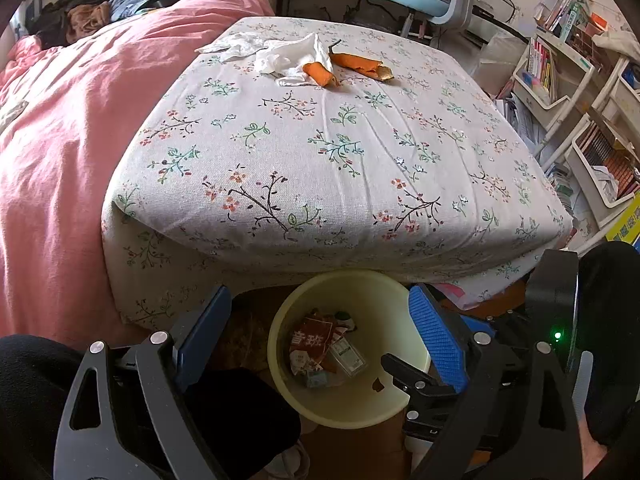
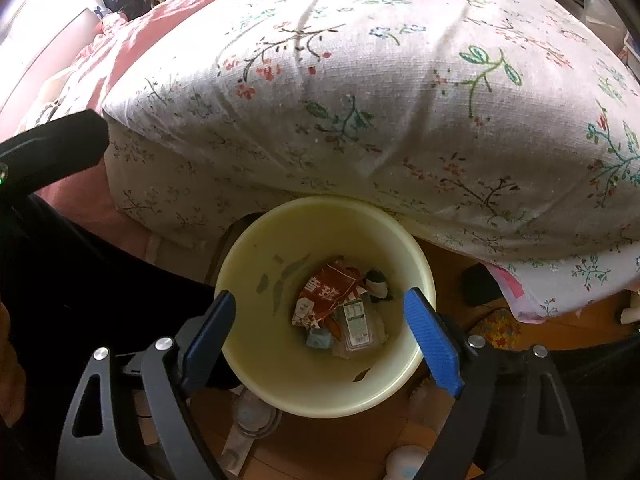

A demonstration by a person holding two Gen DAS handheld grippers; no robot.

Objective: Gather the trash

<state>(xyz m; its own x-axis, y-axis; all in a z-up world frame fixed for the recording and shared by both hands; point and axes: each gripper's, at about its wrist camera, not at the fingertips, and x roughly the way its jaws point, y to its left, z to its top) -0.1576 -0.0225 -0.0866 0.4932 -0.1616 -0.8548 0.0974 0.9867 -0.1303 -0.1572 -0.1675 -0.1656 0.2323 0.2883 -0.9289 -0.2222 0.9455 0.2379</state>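
Left wrist view, and the bed (image 1: pixel 320 152) fills it, floral sheet stretched over the near corner, a pink quilt (image 1: pixel 60 160) along its left side; tucked against the bed's near edge on the floor stands the pale yellow bin (image 1: pixel 352 408), already carrying a red wrapper (image 1: pixel 312 338) and a clear packet at the bottom; up near the bed's far edge lies what's left to collect: crumpled white tissues (image 1: pixel 280 54), and touching them two orange peels (image 1: pixel 358 65), one curled stub half under the tissue, one longer strip just beside it; the left gripper (image 1: pixel 320 340) hangs over the bin with jaws spread wide, nothing between them; from the right wrist view the right gripper (image 2: pixel 320 336) is poised straight above the bin's mouth, jaws wide apart too and empty, so I'd judge the last piece is already dropped in; now the handling: tissue looks feather-light and soft, it should bunch in any pinch, best taken at its thickest crumple; the peels look light, limp and perhaps a touch slick, likely to tear if nipped at a thin end, so grip the longer one across its middle.
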